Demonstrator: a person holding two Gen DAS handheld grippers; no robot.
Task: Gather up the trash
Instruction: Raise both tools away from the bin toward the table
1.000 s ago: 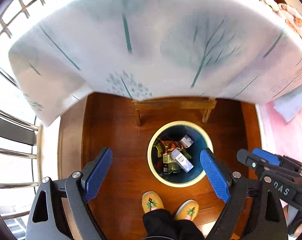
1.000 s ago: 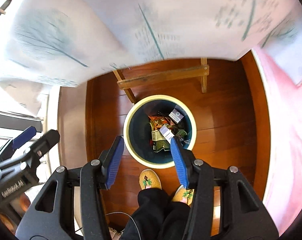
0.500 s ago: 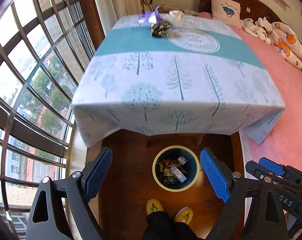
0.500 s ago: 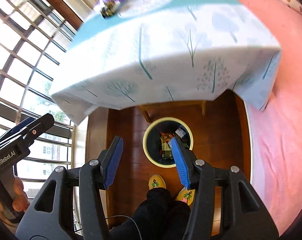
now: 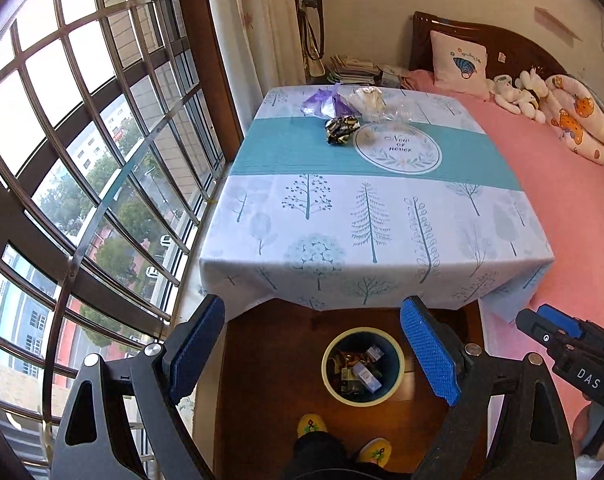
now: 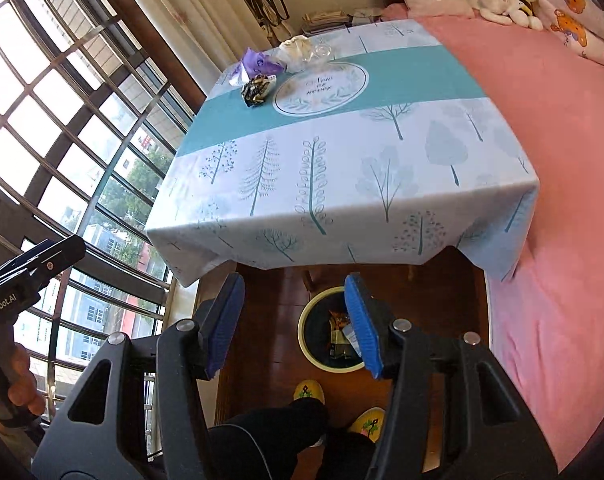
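While both grippers hang above the floor at the near edge of the table, neither has hold of anything. The left gripper (image 5: 313, 354) fills the bottom of its frame with its blue pads spread wide, nothing between them. The right gripper (image 6: 294, 326) sits at the bottom centre of its frame, its pads also well apart and empty, though not spread as wide as the left's.

Between the left gripper's pads, low in the frame, stands the waste bin (image 5: 362, 365), round with a pale yellow rim and a dark blue inside, on the brown wooden floor (image 5: 270, 360). It already holds wrappers and small boxes. In the right view the same bin (image 6: 307, 336) is partly hidden behind the right-hand pad.

The rest of the trash lies on the far side of the table, upper centre of both frames, on the tree-print tablecloth (image 5: 373, 216): a crumpled black-and-gold wrapper (image 5: 341, 129) on the teal band, a purple plastic bag (image 5: 325, 101) just behind it, a crumpled white wad (image 5: 366, 100) beside that, and some clear plastic (image 5: 401, 111) further right.

A pink bed (image 5: 561, 184) runs along the right edge, a barred window (image 5: 82, 140) along the left. Yellow slippers (image 5: 311, 426) show at the bottom.
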